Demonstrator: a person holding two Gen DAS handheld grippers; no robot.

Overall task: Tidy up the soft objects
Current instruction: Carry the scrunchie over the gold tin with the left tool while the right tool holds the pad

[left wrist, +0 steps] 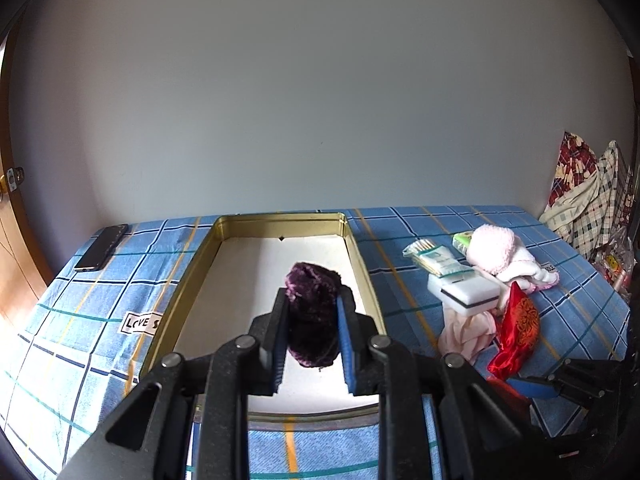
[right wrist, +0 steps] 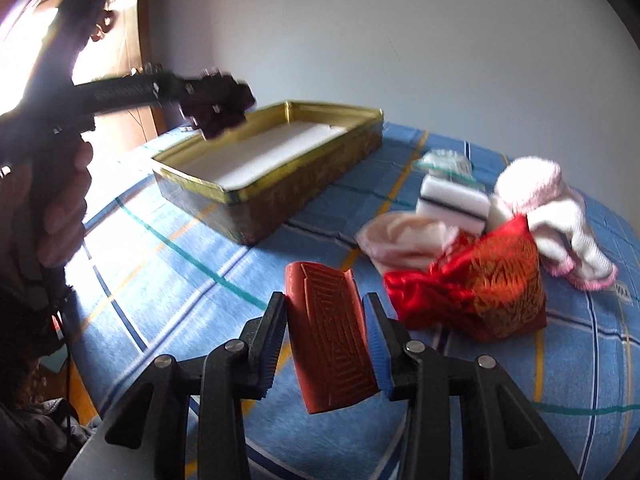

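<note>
My left gripper [left wrist: 311,300] is shut on a dark purple fuzzy cloth [left wrist: 312,312] and holds it above the white floor of a gold tin tray [left wrist: 200,268]. In the right wrist view the left gripper [right wrist: 216,116] shows blurred over the tray's [right wrist: 280,196] far end. My right gripper [right wrist: 326,320] is shut on a red-orange embossed pad [right wrist: 332,340], held above the blue checked bedsheet. A red satin pouch [right wrist: 480,292], a pale pink cloth [right wrist: 400,240], a pink and white fluffy sock [right wrist: 548,208] and a white sponge block [right wrist: 452,200] lie heaped on the right.
A phone [left wrist: 102,246] lies at the bed's far left corner. Packets of cotton swabs [left wrist: 434,260] lie beside the sponge. Checked clothes [left wrist: 588,196] pile against the wall at far right. A wooden door edge [left wrist: 8,240] stands at left.
</note>
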